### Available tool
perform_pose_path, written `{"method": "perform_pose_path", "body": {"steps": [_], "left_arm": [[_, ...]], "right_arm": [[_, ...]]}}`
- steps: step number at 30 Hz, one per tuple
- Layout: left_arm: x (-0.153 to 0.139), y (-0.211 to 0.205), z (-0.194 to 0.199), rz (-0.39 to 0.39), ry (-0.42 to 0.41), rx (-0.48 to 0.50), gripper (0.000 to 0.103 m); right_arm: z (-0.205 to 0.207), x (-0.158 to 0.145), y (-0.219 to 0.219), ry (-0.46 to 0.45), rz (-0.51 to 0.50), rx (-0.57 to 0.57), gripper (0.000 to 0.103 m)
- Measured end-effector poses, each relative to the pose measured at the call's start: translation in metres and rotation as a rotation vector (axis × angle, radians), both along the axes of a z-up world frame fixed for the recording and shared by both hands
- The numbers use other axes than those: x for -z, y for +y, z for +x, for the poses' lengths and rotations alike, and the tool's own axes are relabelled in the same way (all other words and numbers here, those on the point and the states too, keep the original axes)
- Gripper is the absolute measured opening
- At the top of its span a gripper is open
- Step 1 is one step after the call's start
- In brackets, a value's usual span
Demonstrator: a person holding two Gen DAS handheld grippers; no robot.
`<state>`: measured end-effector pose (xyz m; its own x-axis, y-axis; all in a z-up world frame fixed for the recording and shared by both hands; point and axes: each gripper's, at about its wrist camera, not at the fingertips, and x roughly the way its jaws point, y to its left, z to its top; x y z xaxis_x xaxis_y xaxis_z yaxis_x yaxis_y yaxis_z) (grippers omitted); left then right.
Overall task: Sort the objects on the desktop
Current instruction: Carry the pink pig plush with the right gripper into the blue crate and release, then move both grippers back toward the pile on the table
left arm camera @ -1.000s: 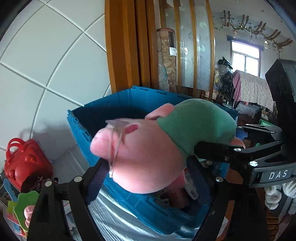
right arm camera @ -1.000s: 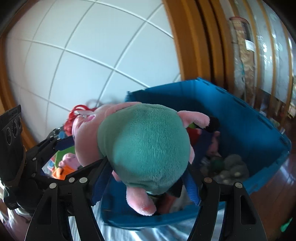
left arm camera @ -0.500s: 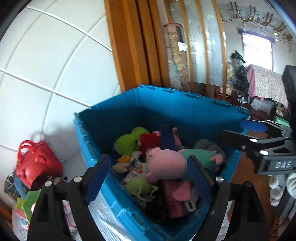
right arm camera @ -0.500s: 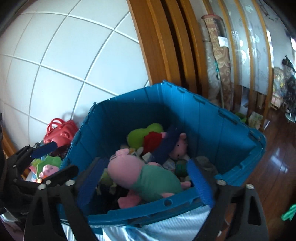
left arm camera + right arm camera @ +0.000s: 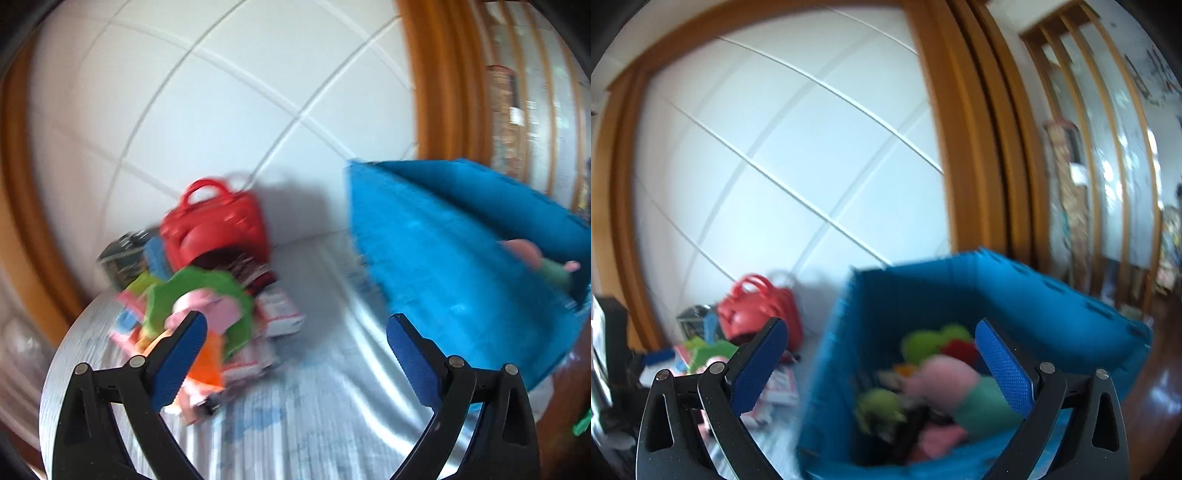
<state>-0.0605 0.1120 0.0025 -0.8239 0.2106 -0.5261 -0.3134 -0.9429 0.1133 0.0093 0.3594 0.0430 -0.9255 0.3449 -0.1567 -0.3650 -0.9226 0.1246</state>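
Both grippers are spread wide, holding nothing — left gripper (image 5: 293,338) faces the toy pile (image 5: 199,314) by the red handbag (image 5: 214,229), right gripper (image 5: 881,347) faces the blue crate (image 5: 1052,295) where the pig plush (image 5: 956,387) lies inside.

A lived-in home, by every sign. White wall panels (image 5: 783,155) set in warm orange-brown wooden frames (image 5: 964,140) stand behind the table, and to the right a wood-slatted partition with frosted glass (image 5: 1108,155) opens toward another room with a glossy dark wooden floor (image 5: 1160,402). A blue plastic crate (image 5: 1034,295) brims with plush toys (image 5: 945,380), and a red toy handbag (image 5: 214,225) sits by a heap of colourful children's things (image 5: 199,306) on the table's silvery cover (image 5: 317,406).
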Motion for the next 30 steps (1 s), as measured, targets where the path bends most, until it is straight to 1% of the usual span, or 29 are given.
{"method": "perform_pose_path", "body": {"steps": [3,6,8,10,12,15,16,17,18,19,20,22,24,26,27,29,30], "left_arm": [[0.022,-0.055,-0.017,0.001,-0.043,-0.100,0.099],[0.046,-0.111,-0.033,0.001,-0.104,-0.186,0.099],[0.065,-0.144,-0.047,0.010,-0.166,-0.235,0.099],[0.089,-0.176,-0.062,0.022,-0.252,-0.279,0.099],[0.116,-0.203,-0.077,0.012,-0.350,-0.317,0.099],[0.152,-0.236,-0.090,0.007,-0.441,-0.359,0.099],[0.164,-0.242,-0.094,0.004,-0.466,-0.367,0.097],[0.174,-0.247,-0.098,0.003,-0.490,-0.377,0.092],[0.182,-0.250,-0.102,0.008,-0.510,-0.380,0.090],[0.187,-0.252,-0.105,0.016,-0.525,-0.383,0.089],[0.191,-0.251,-0.108,0.025,-0.523,-0.382,0.089],[0.193,-0.247,-0.111,0.037,-0.493,-0.379,0.089],[0.194,-0.241,-0.115,0.067,-0.462,-0.375,0.089],[0.199,-0.230,-0.123,0.105,-0.461,-0.372,0.088],[0.202,-0.223,-0.127,0.111,-0.460,-0.362,0.081],[0.210,-0.208,-0.136,0.094,-0.472,-0.348,0.071],[0.217,-0.202,-0.141,0.096,-0.489,-0.334,0.064]], "right_arm": [[-0.030,0.002,-0.028,-0.027,-0.018,-0.087,0.103],[-0.058,0.009,-0.061,-0.053,-0.012,-0.152,0.103],[-0.078,0.017,-0.081,-0.088,-0.014,-0.181,0.103],[-0.099,0.030,-0.097,-0.138,-0.035,-0.204,0.103],[-0.121,0.049,-0.110,-0.206,-0.065,-0.202,0.103],[-0.149,0.081,-0.125,-0.335,-0.085,-0.177,0.103],[-0.159,0.095,-0.129,-0.387,-0.094,-0.176,0.103],[-0.165,0.106,-0.131,-0.425,-0.100,-0.178,0.103],[-0.170,0.119,-0.132,-0.464,-0.104,-0.179,0.103],[-0.176,0.130,-0.133,-0.500,-0.106,-0.180,0.103],[-0.183,0.143,-0.131,-0.538,-0.114,-0.184,0.103],[-0.196,0.166,-0.125,-0.602,-0.150,-0.201,0.103],[-0.206,0.180,-0.121,-0.637,-0.173,-0.219,0.103],[-0.215,0.191,-0.117,-0.674,-0.186,-0.254,0.101],[-0.220,0.194,-0.116,-0.687,-0.182,-0.271,0.099],[-0.234,0.199,-0.117,-0.711,-0.171,-0.300,0.090],[-0.239,0.201,-0.115,-0.715,-0.174,-0.309,0.090]]}}
